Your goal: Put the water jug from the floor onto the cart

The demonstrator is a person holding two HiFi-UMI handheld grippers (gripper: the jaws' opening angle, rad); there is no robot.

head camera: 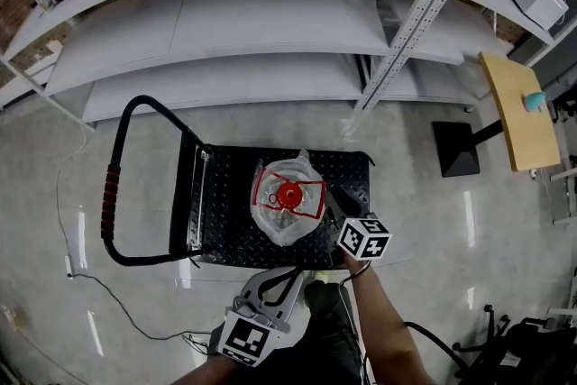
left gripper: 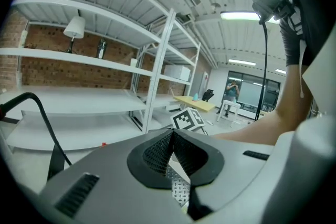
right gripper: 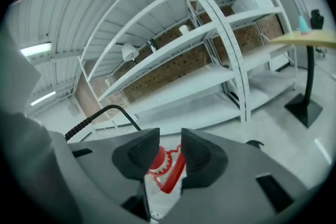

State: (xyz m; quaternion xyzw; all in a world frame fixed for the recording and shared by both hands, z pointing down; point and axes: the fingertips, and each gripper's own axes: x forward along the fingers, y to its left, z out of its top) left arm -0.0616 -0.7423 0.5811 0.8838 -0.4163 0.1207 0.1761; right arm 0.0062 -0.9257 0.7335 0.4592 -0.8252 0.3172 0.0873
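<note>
Standing place: the water jug [head camera: 287,198] is upright on the cart [head camera: 225,225], near the middle of its black diamond-plate deck. It has clear walls, with a red cap and a red carrying handle on top.
Right gripper [right gripper: 169,139]: just beside the jug, on its right in the head view. Its jaws are wide apart. The right gripper view shows the red cap and handle in the gap, and the pads do not press on them.
Left gripper [left gripper: 172,132]: near the cart's near edge, apart from the jug. Its jaws meet tip to tip with nothing between them.
Cart handle [head camera: 113,194]: a black tube loop with a red grip, at the deck's left end.
Floor [head camera: 433,221]: glossy grey.
Shelving [head camera: 270,22]: white, beyond the cart.
Wooden table [head camera: 518,131]: at the right, well apart from the cart.
</note>
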